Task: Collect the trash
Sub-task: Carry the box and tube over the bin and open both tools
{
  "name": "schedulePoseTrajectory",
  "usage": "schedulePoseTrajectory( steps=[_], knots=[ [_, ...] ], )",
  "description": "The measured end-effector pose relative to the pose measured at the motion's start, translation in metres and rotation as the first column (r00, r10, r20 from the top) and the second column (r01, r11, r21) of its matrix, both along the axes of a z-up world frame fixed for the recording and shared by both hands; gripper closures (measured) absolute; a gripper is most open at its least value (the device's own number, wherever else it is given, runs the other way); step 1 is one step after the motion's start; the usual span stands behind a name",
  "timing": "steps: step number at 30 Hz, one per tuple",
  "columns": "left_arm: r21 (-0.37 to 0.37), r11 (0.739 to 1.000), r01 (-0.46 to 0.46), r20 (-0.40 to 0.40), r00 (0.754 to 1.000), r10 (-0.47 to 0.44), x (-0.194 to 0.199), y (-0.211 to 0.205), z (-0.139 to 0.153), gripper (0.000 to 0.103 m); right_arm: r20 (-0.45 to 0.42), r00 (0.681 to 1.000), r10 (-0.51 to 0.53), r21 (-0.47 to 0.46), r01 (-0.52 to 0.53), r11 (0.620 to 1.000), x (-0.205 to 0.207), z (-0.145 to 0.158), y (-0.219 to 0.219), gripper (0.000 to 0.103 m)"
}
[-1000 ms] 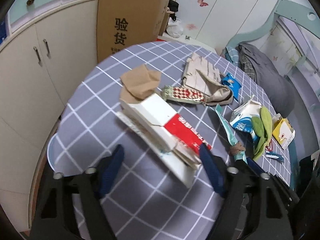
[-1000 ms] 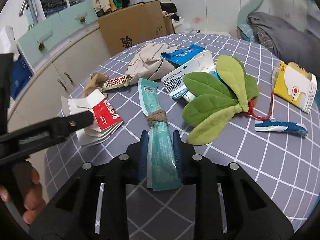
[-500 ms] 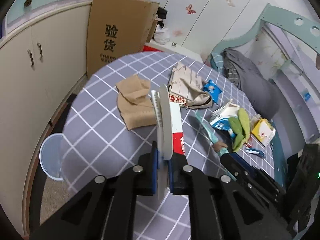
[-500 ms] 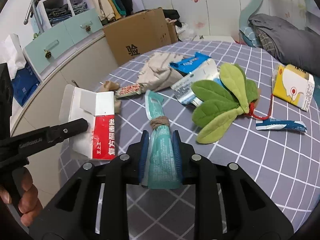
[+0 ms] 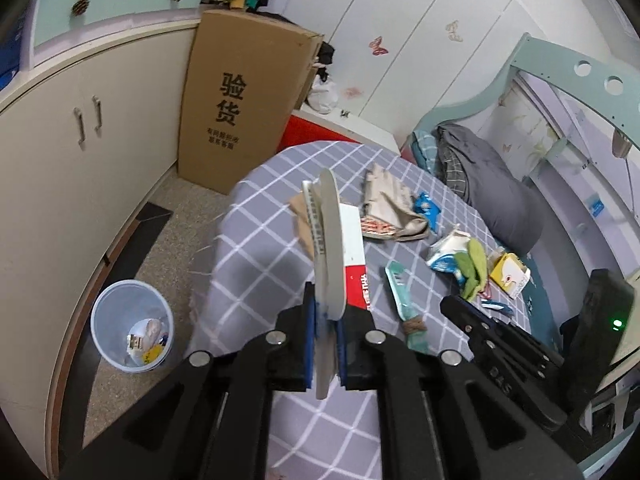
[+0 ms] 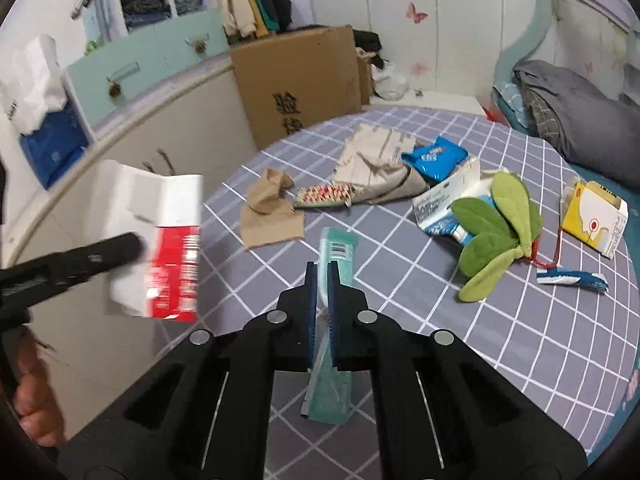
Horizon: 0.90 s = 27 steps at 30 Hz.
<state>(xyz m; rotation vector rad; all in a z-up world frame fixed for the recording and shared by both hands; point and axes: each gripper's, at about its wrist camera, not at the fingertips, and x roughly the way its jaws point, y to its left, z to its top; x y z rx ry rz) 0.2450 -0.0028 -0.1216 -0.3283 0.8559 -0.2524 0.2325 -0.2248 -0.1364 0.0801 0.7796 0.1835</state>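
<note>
Left claw (image 5: 326,332) is clamped tight on a flattened red and white carton (image 5: 340,248), held edge-on, clear above the checked worktop (image 5: 256,256). Down at eight o'clock in the left wrist view sits the bin (image 5: 132,326) on the floor, a few scraps of rubbish lying in its bottom. Right claw (image 6: 322,292) is pinched shut on a teal wrapper (image 6: 336,250), lifted off the cloth. On the worktop, at two o'clock from the right claw, an opened yellow box (image 6: 594,214) lies on its side; I cannot tell what is in it. A torn milk carton (image 6: 444,204) lies at one o'clock, half under a green plush leaf (image 6: 496,232). Brown paper (image 6: 268,212) lies at eleven o'clock.
</note>
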Motion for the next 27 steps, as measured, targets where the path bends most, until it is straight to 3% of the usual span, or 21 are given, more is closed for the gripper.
schedulePoseTrajectory(
  steps=[1,2,3,4,5,6,9,15,19,27],
  knots=[
    [-0.002,1.0,-0.001,-0.001,1.0,0.001,-0.001,0.004,-0.001,0.095,-0.008,1.0,-0.008,-0.013,0.007,1.0,0.001,-0.003,0.002,0.093],
    [-0.002,1.0,-0.002,-0.002,1.0,0.001,-0.001,0.008,-0.003,0.095,-0.03,0.999,-0.018,-0.039,0.017,0.999,0.005,-0.009,0.005,0.075],
    [-0.003,1.0,-0.003,-0.006,1.0,0.003,-0.001,0.013,-0.005,0.095,-0.046,0.998,-0.037,-0.064,0.034,0.997,0.007,-0.017,0.007,0.048],
    [-0.008,1.0,-0.005,-0.012,1.0,0.005,-0.001,0.017,-0.007,0.095,-0.047,0.998,-0.049,-0.081,0.045,0.996,0.009,-0.022,0.009,0.044],
    [-0.017,1.0,-0.006,-0.019,1.0,0.005,0.001,0.022,-0.01,0.095,-0.055,0.997,-0.055,-0.094,0.049,0.994,0.01,-0.027,0.01,0.051],
    [-0.022,1.0,-0.005,-0.021,1.0,0.004,0.0,0.025,-0.011,0.095,-0.08,0.995,-0.061,-0.104,0.053,0.993,0.014,-0.035,0.01,0.066],
    [-0.04,0.999,-0.011,-0.026,1.0,0.01,0.002,0.037,-0.015,0.095,-0.105,0.992,-0.064,-0.121,0.051,0.991,0.018,-0.045,0.011,0.08],
    [-0.078,0.996,-0.038,-0.012,0.999,0.037,0.001,0.063,-0.017,0.095,-0.035,0.999,-0.04,-0.119,0.036,0.992,0.008,-0.028,0.023,0.082],
    [-0.094,0.993,-0.072,-0.006,0.997,0.071,0.001,0.087,-0.019,0.095,0.02,0.999,0.03,-0.064,-0.029,0.998,-0.001,-0.005,0.049,0.082],
    [-0.065,0.979,-0.192,-0.033,0.981,0.19,0.002,0.155,-0.032,0.095,0.059,0.969,0.24,-0.003,-0.24,0.971,0.013,0.015,0.151,0.082]
  ],
)
